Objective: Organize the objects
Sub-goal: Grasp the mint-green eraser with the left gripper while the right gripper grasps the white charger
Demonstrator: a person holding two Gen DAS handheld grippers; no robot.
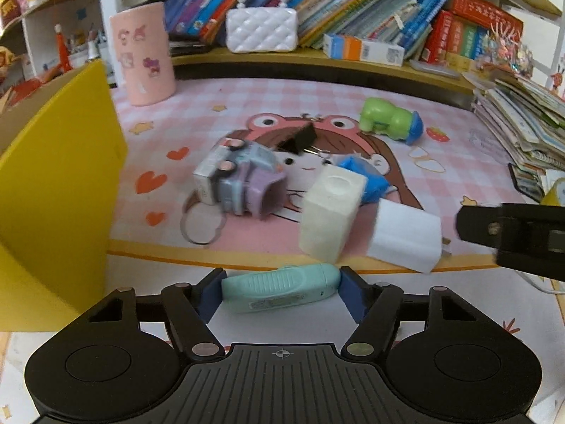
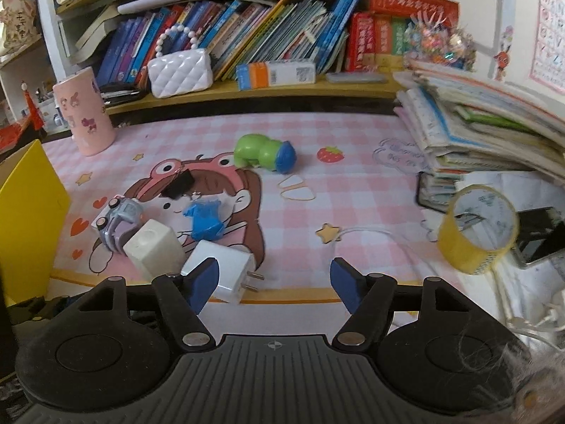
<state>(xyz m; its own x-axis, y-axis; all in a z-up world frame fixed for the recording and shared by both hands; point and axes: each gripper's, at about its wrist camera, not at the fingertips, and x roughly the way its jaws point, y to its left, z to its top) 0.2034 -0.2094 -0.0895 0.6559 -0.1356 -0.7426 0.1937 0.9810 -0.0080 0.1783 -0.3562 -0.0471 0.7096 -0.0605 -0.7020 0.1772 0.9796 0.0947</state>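
Mint-green plastic case [image 1: 280, 288] sits crosswise between my left gripper [image 1: 280, 291] fingers, whose blue pads [image 1: 208, 295] press on its two ends, so I have it clamped just over the near edge of the pink checked mat [image 1: 317, 92] on the table. To my left stands a yellow box [image 1: 53, 190], its wall rising beside the mat. Ahead on the mat I see a cluster: a lilac and blue toy car [image 1: 240, 180] lying on its side with a key ring [image 1: 201, 224] beside it, a black binder clip [image 1: 298, 137], a cream block [image 1: 332, 212] touching a white plug adapter [image 1: 406, 236], and a crumpled blue wrapper [image 1: 367, 180] behind them. Farther back a green and blue toy [image 1: 390, 120] lies on its side, well apart from the cluster. My right gripper [image 2: 275, 282] has its fingers spread wide with nothing between them, hovering over the mat's near edge just beside the plug adapter. A yellow tape roll [image 2: 476, 229] stands off to its right, near a stack of books [image 2: 476, 130]. At the back a pink cup [image 1: 143, 53] stands on the mat, and a white quilted purse [image 1: 261, 28] rests on the shelf.
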